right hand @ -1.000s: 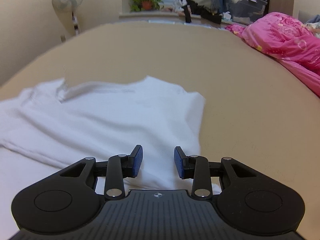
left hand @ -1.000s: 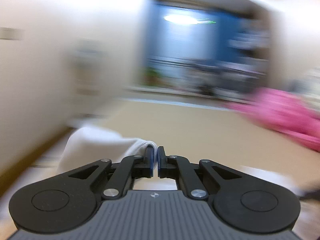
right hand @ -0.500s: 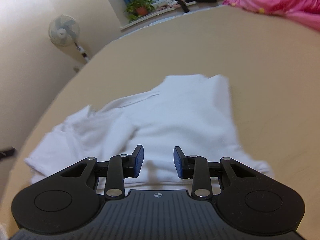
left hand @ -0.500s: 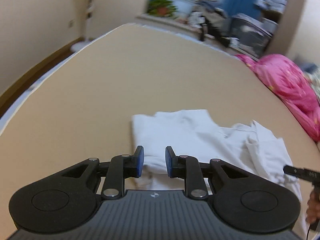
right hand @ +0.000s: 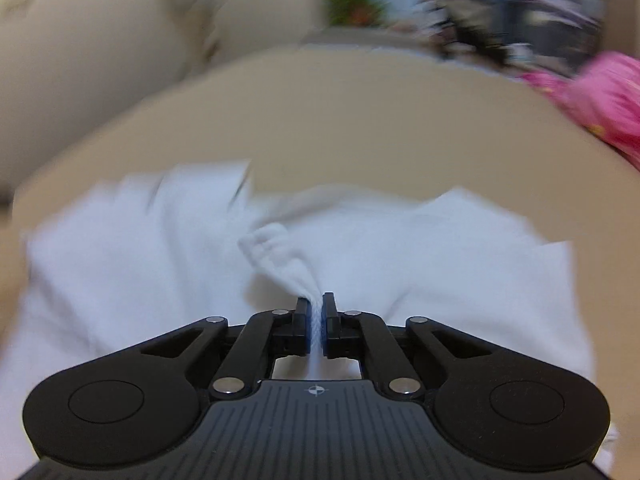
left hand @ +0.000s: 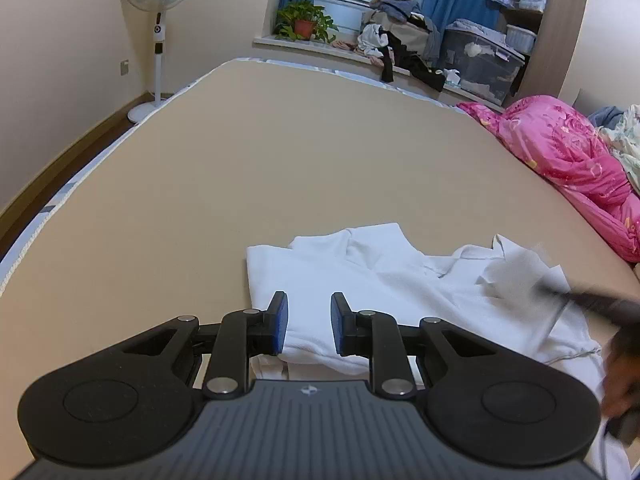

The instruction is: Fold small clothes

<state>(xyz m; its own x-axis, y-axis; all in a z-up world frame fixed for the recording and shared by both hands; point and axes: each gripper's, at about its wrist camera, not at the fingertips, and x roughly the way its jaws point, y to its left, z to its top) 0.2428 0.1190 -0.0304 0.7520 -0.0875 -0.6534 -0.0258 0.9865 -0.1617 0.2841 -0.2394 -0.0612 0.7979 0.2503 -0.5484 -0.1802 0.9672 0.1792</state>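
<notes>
A small white garment (left hand: 360, 280) lies partly folded on the tan bed (left hand: 280, 152). My left gripper (left hand: 307, 322) hovers open over the garment's near left edge, with no cloth pinched between its blue pads. In the right wrist view the same white garment (right hand: 440, 248) spreads across the bed, blurred by motion. My right gripper (right hand: 316, 312) is shut on a bunched pinch of its fabric, which rises in a wrinkled ridge from the pads. A dark blurred streak at the right of the left wrist view is the right gripper (left hand: 592, 300), with a hand below it.
A pink quilt (left hand: 568, 160) lies along the bed's right side. Beyond the far edge stand a pedestal fan (left hand: 158, 12), a potted plant (left hand: 304, 22), heaped clothes (left hand: 400, 40) and a storage bin (left hand: 480, 64). The bed's left edge drops to the floor.
My right gripper closed on a pinch of the white garment and swung across it. My left gripper let go of the cloth, opened, and came down over the garment's near edge.
</notes>
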